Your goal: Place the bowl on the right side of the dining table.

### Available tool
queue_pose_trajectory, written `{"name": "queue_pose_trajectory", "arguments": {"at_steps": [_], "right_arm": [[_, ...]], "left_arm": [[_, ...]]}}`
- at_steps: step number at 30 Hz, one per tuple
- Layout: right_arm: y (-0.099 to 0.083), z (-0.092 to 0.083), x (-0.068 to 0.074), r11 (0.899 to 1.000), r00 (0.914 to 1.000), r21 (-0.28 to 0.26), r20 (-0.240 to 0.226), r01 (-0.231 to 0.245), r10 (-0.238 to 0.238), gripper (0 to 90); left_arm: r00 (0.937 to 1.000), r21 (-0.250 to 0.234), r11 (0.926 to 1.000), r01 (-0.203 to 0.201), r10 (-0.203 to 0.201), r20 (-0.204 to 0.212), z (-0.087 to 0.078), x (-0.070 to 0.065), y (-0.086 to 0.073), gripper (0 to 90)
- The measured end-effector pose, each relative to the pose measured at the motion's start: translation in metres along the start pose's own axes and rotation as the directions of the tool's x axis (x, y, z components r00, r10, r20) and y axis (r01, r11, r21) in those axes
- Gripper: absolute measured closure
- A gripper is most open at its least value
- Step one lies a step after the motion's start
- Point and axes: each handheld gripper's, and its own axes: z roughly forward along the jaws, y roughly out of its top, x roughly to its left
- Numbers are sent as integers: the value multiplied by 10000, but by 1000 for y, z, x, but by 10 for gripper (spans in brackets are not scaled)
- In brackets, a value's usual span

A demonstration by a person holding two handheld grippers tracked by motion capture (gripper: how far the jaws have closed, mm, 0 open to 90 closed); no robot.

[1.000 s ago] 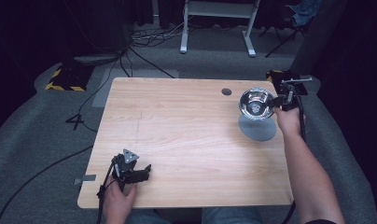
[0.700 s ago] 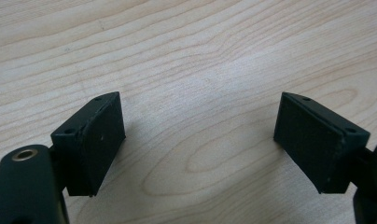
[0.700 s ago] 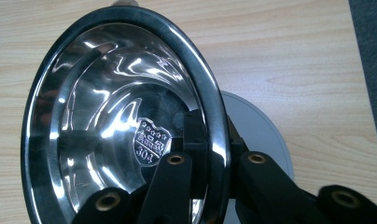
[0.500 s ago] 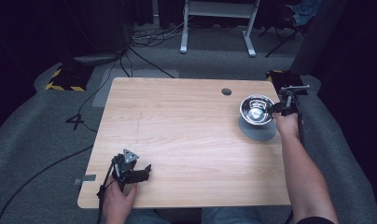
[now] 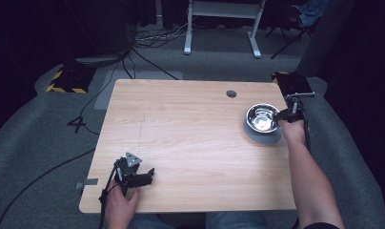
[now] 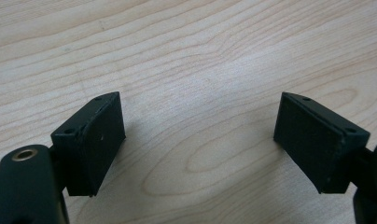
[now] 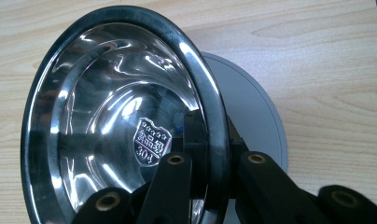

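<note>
The right gripper (image 7: pixel 210 186) is clamped on the rim of a stainless steel bowl (image 7: pixel 116 121), one jaw inside the wall and the other outside, and the bowl hangs tilted over a round grey plate (image 7: pixel 256 112) at the right side of the wooden table (image 5: pixel 190 133); in the high view the bowl (image 5: pixel 262 117) sits over the plate (image 5: pixel 263 134), near the table's right edge, though whether its base touches the plate cannot be told. The step in hand looks like seating the bowl on the plate, and doing it well means levelling first: roll the wrist so the rim comes flat, centre the base over the disc, then lower gently until the weight is borne below before easing the grip. A pinch on a thin polished rim is prone to slip or pivot, so slow, steady motion is safer than a quick drop, and the jaws should part only when the bowl stands on its own. The left gripper (image 6: pixel 198 140) rests at the near left of the table, jaws wide apart with nothing between them, well clear of the work
</note>
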Motion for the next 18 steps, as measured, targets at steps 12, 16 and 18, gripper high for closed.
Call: {"name": "queue_pose_trajectory", "arguments": {"at_steps": [12, 16, 18], "right_arm": [[-2, 3, -3, 9993, 10000, 374, 36, -85, 83, 864], [-2, 3, -5, 9989, 9999, 462, 99, -89, 84, 863], [-3, 4, -5, 9988, 9998, 476, 143, -135, 128, 863]], "left_arm": [[10000, 1, 10000, 2, -2, 2, 0, 0, 0, 166], [10000, -2, 10000, 2, -2, 1, 0, 0, 0, 166], [10000, -3, 10000, 3, -3, 1, 0, 0, 0, 166]]}}
